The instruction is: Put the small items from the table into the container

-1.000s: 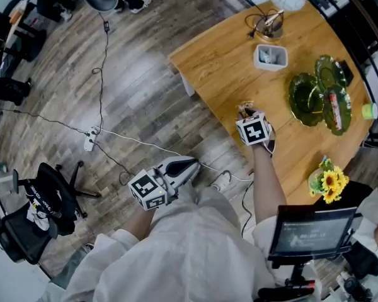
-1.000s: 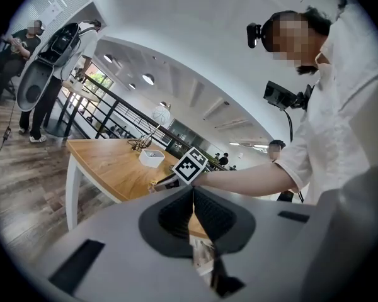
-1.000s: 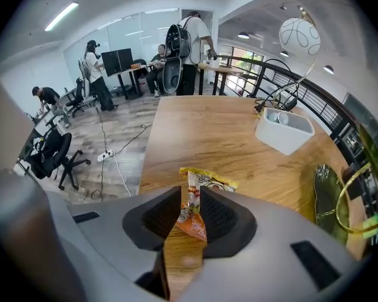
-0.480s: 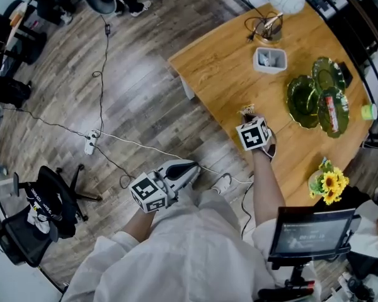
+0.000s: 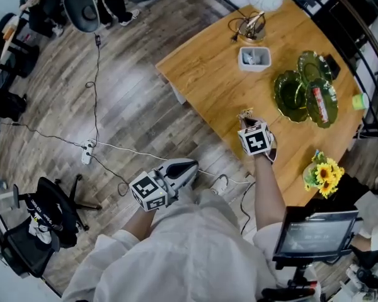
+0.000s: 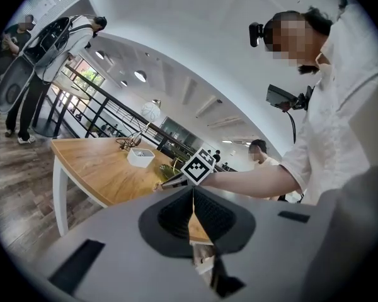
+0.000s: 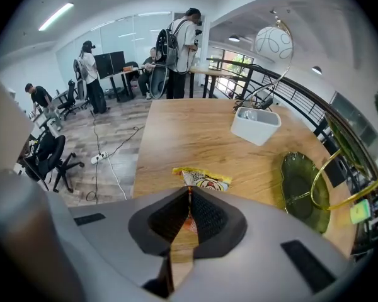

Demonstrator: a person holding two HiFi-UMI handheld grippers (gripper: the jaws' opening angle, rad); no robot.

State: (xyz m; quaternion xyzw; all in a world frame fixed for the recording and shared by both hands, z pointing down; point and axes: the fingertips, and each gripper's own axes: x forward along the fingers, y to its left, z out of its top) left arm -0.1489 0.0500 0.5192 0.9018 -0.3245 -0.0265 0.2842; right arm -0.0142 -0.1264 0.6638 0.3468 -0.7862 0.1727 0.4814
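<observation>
Right gripper view: right tool (image 7: 189, 192), jaws closing on the snack packet (image 7: 205, 180), needs a firm pinch before carrying it to the white container (image 7: 255, 126).

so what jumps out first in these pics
The right gripper stands out first, its jaws closing on a yellow packet at the near edge of the wooden table. Beyond it sit a white container and green glass plates, with sunflowers at the table's near right end.
</observation>
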